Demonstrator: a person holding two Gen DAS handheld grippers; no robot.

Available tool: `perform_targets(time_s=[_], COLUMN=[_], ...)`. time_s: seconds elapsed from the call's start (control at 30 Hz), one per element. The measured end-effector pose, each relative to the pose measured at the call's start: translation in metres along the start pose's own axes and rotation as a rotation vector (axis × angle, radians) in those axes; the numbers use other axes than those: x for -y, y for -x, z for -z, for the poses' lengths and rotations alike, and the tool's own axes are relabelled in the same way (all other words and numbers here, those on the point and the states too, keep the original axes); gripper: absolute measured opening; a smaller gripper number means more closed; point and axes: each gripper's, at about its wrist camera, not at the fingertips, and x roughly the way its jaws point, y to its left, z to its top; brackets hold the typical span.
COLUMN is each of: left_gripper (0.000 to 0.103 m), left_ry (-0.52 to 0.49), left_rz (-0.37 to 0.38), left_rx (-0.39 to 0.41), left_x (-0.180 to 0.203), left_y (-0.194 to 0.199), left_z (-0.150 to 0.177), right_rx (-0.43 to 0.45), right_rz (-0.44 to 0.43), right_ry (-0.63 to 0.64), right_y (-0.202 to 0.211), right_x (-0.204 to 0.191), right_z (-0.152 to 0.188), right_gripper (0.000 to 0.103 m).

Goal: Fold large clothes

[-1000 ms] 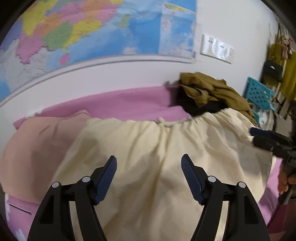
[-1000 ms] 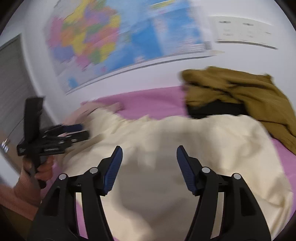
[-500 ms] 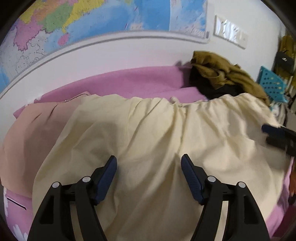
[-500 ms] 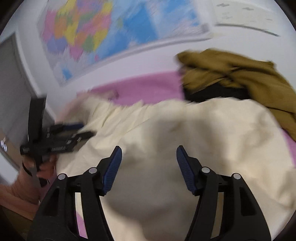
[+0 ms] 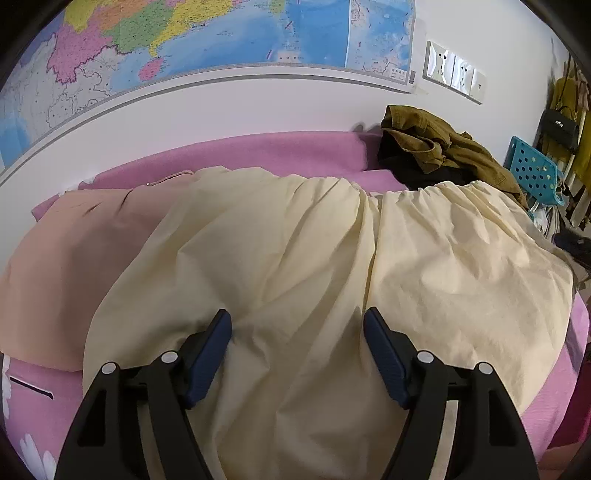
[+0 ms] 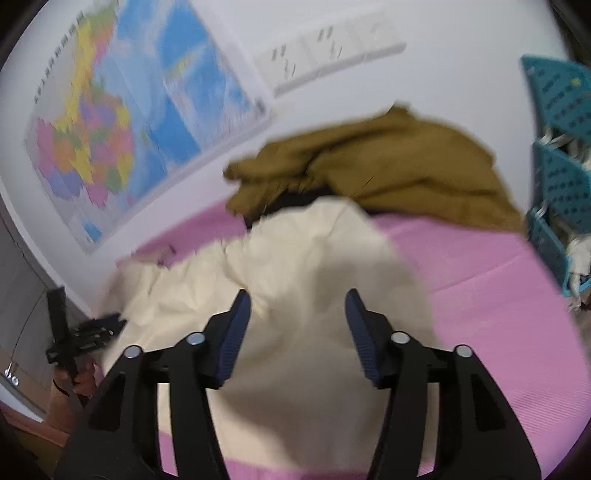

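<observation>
Cream garment [image 5: 314, 266] spread on the pink bed [image 5: 258, 151].
The right gripper [image 6: 297, 325] has been swung toward the bed's right edge, fingers narrowing but empty; the left gripper [image 5: 297, 343] hangs open.

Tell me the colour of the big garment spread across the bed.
Pale cream yellow, plain with no print. The garment shows best in the left wrist view.

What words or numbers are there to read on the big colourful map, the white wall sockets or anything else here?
None can be read.
Colourful wall map: tiny printed place names, too small to read; blurred in the right wrist view.
White wall sockets: no lettering visible.
Cream cloth garment, olive-brown jacket, teal perforated plastic basket: no labels or brands showing.
</observation>
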Motion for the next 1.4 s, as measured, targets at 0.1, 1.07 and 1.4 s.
perform_targets(time_s=[0.1,1.07,1.4], left_gripper=[0.073,0.077,0.078], left_ry=[0.006,-0.01,-0.012], left_rz=[0.012,0.01,0.016], left_rx=[0.005,0.001,0.005], left_x=[-0.002,-0.001,-0.001], left_y=[0.001,0.0,0.001], left_z=[0.001,0.004,0.006], right_rx=[0.014,0.089,-0.077], right_rz=[0.078,0.181,0.114], right_ry=[-0.064,-0.156,-0.111], right_y=[0.025,0.079,0.051], right_x=[0.029,0.09,0.072], right_z=[0.013,0.036,0.066], right_gripper=[0.058,0.0,0.022])
